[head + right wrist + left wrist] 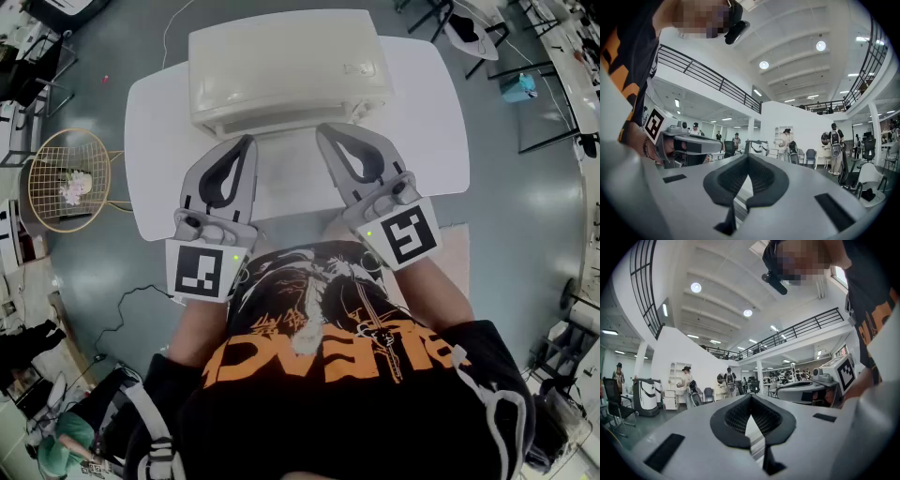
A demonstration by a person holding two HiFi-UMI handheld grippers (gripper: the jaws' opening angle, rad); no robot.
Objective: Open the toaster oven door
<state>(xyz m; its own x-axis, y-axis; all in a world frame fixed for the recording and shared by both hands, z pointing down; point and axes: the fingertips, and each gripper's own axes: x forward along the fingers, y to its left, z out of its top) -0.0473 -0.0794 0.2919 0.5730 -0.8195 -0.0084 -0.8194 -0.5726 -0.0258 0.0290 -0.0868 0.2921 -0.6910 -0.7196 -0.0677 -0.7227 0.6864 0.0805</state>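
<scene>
Two grippers, shut and empty, poised before an unopened toaster oven.

Item: toaster oven [286, 70], upper centre of the head view, on a white table [155, 122], its front toward the person; the door was seen only edge-on and appeared closed. Left gripper [247, 142] and right gripper [324, 129] sat side by side at mid-frame, tips aimed at the oven's front edge and near it, jaws pressed together on nothing. Forearms were drawn in near the chest, marker cubes nearest the body. Neither gripper view showed the oven, only the hall beyond. Likely a ready stance: central, symmetric, either tool free to reach the door.
</scene>
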